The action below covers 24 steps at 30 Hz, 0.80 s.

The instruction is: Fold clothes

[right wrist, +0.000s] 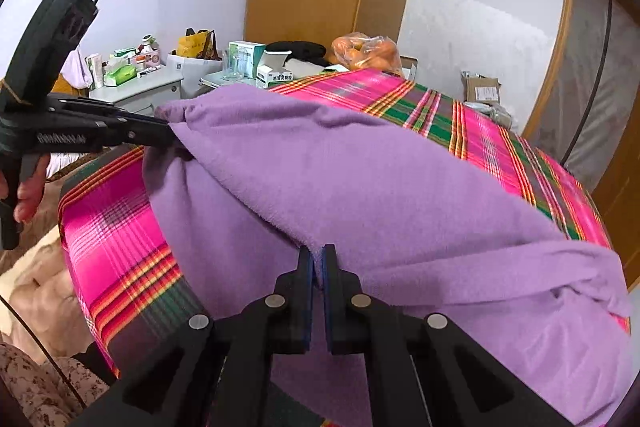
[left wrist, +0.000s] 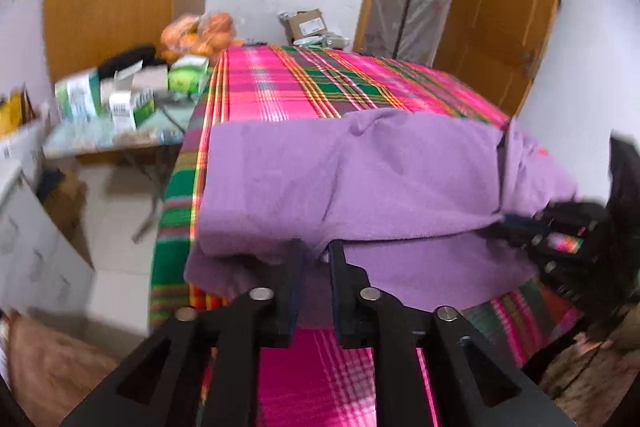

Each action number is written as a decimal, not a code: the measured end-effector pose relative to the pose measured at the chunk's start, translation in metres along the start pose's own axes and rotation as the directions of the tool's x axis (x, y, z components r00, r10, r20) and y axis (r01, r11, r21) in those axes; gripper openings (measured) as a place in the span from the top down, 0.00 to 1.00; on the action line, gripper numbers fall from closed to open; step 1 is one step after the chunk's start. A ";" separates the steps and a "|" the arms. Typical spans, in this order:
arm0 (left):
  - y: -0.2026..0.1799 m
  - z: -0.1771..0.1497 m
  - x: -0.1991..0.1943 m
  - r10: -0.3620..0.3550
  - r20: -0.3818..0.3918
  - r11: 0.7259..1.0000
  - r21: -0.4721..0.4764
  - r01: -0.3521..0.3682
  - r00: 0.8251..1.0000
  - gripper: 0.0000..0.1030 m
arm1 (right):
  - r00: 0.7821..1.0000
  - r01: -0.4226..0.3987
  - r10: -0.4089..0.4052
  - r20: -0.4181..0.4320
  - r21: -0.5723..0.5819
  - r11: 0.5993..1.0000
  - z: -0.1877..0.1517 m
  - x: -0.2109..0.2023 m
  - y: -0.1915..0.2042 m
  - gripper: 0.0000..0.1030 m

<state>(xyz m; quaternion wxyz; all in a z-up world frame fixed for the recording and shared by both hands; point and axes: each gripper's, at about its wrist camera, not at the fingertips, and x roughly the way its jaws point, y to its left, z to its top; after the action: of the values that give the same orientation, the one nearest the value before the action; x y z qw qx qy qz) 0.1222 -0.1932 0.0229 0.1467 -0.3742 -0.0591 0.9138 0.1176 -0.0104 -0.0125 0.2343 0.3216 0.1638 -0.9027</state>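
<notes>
Fleece, soft and lilac, made up the garment (right wrist: 400, 195) that lay folded over on itself across the pink-and-green plaid cloth (left wrist: 304, 83) covering the tabletop. In the right wrist view the right tool (right wrist: 318, 259) had its jaws nearly together, pinching the near edge of the upper layer between the pads. In the left wrist view the left tool (left wrist: 316, 251) stood with a narrow gap between its jaws; the folded edge sat at the tips, but the pads did not look pressed on it, so it seemed to have let go there.

Such a thick, limp fabric would probably be light, would drape and sag between two hold points, and would cling to itself rather than slide. Taking it by hems or corners, both layers together, would likely keep the fold square; a grip mid-panel would bunch it. Wrinkles near the right sleeve end suggested smoothing was needed.
</notes>
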 end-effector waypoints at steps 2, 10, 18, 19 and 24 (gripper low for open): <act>0.007 -0.002 0.000 -0.022 -0.011 0.998 -0.058 0.021 1.000 0.77 | 1.000 -0.004 0.004 0.001 0.010 1.000 -0.002 -0.001 -0.002 0.96; 0.043 0.003 0.000 -0.193 0.057 0.909 -0.365 0.200 0.980 0.55 | 1.000 -0.010 0.010 0.006 -0.001 1.000 -0.011 -0.001 -0.004 0.96; 0.074 0.007 0.016 -0.211 0.067 0.769 -0.604 0.208 0.975 0.51 | 0.999 -0.012 0.012 0.031 -0.006 1.000 -0.014 -0.005 -0.003 0.96; 0.078 0.007 0.019 -0.215 0.075 0.744 -0.634 0.213 0.974 0.51 | 0.999 -0.011 0.011 0.033 -0.006 1.000 -0.014 -0.005 -0.003 0.96; 0.086 0.008 0.025 -0.199 0.108 0.666 -0.714 0.215 0.974 0.53 | 0.999 0.003 -0.002 0.045 -0.013 1.000 -0.013 -0.009 -0.001 0.96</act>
<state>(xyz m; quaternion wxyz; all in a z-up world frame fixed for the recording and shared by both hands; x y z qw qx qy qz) 0.0810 -0.2669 -0.0067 0.0898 -0.3830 -0.4565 0.7980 0.1299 -0.0010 -0.0165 0.2388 0.2997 0.1647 -0.9089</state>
